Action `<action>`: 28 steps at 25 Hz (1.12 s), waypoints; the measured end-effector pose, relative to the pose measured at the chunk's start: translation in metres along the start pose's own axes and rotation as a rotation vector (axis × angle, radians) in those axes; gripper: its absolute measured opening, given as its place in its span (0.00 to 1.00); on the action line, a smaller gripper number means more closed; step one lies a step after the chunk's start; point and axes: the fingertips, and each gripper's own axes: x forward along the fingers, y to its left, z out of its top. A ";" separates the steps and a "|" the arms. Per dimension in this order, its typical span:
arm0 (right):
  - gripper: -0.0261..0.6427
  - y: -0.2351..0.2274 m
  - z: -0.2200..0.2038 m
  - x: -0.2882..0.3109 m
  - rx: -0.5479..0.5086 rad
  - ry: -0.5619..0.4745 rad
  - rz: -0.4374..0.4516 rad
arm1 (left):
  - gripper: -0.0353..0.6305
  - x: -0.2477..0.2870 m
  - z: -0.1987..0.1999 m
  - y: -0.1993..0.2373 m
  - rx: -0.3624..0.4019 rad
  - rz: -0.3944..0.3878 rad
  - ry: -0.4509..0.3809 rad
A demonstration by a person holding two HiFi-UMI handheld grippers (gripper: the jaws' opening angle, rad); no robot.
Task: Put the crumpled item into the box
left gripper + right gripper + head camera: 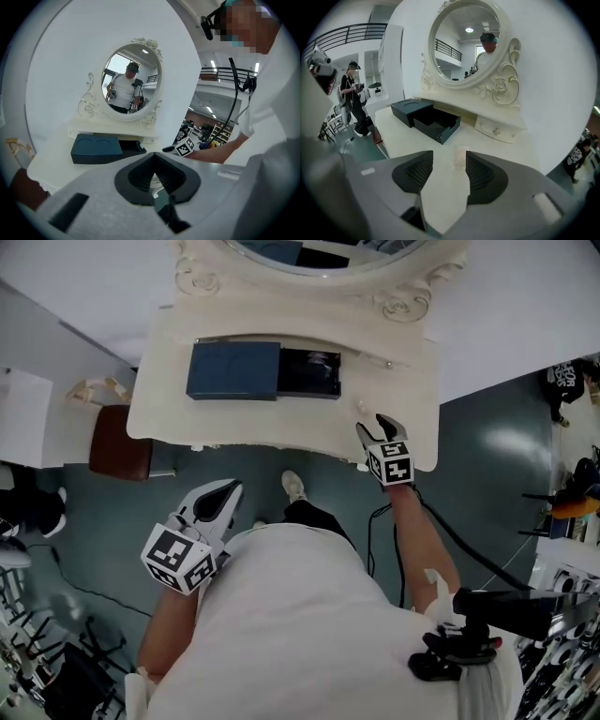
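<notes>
On the cream carved desk [281,432] sits the dark blue box [234,370], its black tray slid open. The left gripper [229,493] hangs short of the desk, jaws together, empty. The right gripper [372,427], jaws apart, faces the small crumpled translucent item [459,157] lying on the desk just past its tips, apart from the box. This looks like the reach step; next, advance and close on it.

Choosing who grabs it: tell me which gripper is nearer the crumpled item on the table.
Right. The right gripper is open just short of the crumpled item, over the table; the left gripper is off it, above the floor.
</notes>
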 end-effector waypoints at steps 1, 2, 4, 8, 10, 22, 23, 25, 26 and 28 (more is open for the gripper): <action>0.37 -0.006 0.000 0.007 -0.001 0.007 0.001 | 0.06 0.005 0.003 0.002 -0.001 0.006 0.003; 0.38 -0.011 -0.001 0.014 -0.003 0.015 0.001 | 0.06 0.010 0.007 0.004 -0.002 0.012 0.006; 0.40 -0.021 -0.003 0.027 -0.011 0.034 0.002 | 0.06 0.019 0.012 0.007 -0.004 0.025 0.011; 0.43 -0.034 -0.012 0.052 -0.018 0.078 0.018 | 0.06 0.034 0.021 0.013 -0.009 0.050 0.018; 0.42 -0.036 -0.015 0.062 -0.024 0.095 0.033 | 0.06 0.040 0.024 0.016 -0.012 0.060 0.020; 0.26 -0.045 -0.011 0.077 -0.043 0.094 0.068 | 0.06 0.065 0.035 0.024 -0.022 0.098 0.004; 0.25 -0.045 -0.009 0.074 -0.042 0.092 0.069 | 0.06 0.066 0.036 0.024 -0.025 0.098 0.001; 0.25 -0.046 -0.005 0.067 -0.038 0.087 0.071 | 0.06 0.067 0.037 0.023 -0.027 0.098 -0.002; 0.25 -0.046 -0.001 0.064 -0.037 0.082 0.072 | 0.06 0.066 0.037 0.022 -0.027 0.097 -0.004; 0.24 -0.044 0.008 0.057 -0.041 0.069 0.078 | 0.06 0.066 0.038 0.021 -0.024 0.094 -0.008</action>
